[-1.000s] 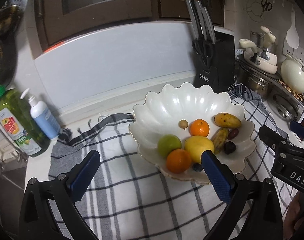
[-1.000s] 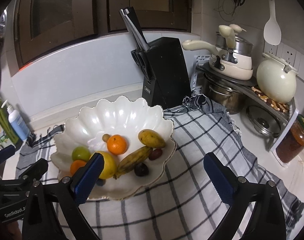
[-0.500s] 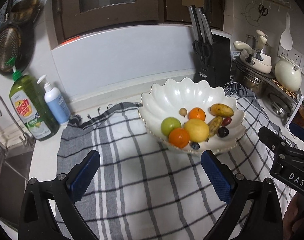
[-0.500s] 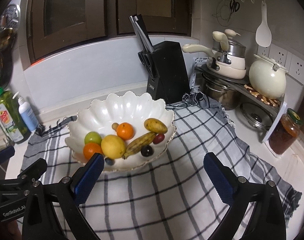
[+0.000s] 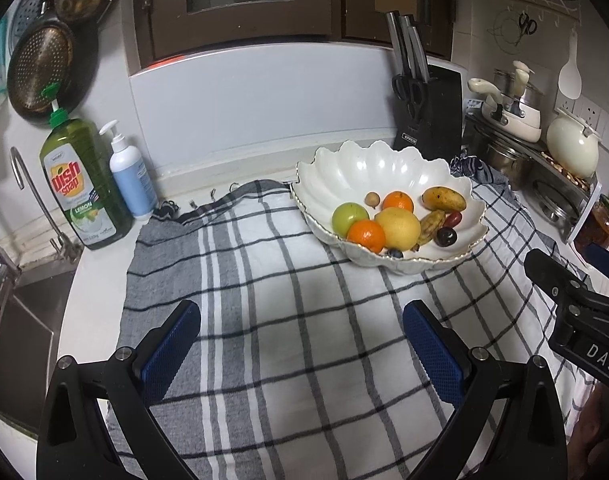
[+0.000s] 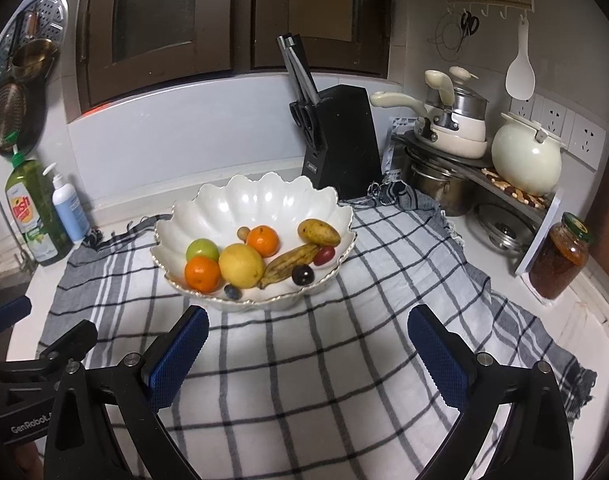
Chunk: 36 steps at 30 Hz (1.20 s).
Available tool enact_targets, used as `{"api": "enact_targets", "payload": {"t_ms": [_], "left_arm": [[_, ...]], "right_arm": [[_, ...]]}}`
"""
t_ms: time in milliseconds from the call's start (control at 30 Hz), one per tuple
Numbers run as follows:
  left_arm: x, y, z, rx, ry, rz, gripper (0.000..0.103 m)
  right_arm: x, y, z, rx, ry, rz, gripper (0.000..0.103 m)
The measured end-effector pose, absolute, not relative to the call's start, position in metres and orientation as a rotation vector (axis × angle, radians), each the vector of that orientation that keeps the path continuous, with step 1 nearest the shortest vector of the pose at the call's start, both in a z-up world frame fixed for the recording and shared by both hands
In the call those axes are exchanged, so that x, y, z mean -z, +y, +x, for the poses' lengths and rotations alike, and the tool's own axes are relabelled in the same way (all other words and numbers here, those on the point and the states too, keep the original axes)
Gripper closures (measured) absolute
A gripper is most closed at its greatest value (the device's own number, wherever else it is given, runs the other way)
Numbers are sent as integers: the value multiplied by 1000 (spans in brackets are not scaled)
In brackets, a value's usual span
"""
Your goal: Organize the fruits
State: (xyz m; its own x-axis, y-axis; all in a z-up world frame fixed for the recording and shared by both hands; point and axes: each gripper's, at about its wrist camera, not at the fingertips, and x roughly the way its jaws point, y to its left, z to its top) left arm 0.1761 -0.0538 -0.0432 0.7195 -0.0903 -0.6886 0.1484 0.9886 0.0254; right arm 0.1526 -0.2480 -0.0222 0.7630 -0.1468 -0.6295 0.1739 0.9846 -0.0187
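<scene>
A white scalloped bowl (image 5: 360, 164) (image 6: 260, 196) stands on a checked cloth (image 5: 288, 320) (image 6: 324, 360). It holds two oranges (image 6: 202, 274), a yellow lemon (image 6: 241, 265), a green fruit (image 6: 202, 249), a banana (image 6: 290, 264), a mango (image 6: 318, 232), dark plums (image 6: 303, 275) and small berries. My left gripper (image 5: 302, 354) is open and empty, over the cloth well in front of the bowl. My right gripper (image 6: 308, 356) is open and empty, over the cloth just before the bowl's front rim.
A dish soap bottle (image 5: 82, 184) and a pump bottle (image 5: 128, 176) stand at the left by the sink (image 5: 16, 320). A knife block (image 6: 340, 140) stands behind the bowl. Pots, a white kettle (image 6: 526, 156) and a jar (image 6: 560, 256) stand at the right.
Both grippers have drawn back from the bowl and risen, so the bowl looks smaller and farther. Both stay open and empty. The fruit has not moved.
</scene>
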Motion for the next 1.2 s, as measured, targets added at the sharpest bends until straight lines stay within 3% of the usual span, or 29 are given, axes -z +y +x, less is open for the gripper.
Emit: {"api": "enact_targets", "payload": {"t_ms": [1200], "left_arm": [[49, -35, 125, 73, 705, 71, 0]], "right_arm": [[44, -239, 103, 173, 696, 54, 2]]}}
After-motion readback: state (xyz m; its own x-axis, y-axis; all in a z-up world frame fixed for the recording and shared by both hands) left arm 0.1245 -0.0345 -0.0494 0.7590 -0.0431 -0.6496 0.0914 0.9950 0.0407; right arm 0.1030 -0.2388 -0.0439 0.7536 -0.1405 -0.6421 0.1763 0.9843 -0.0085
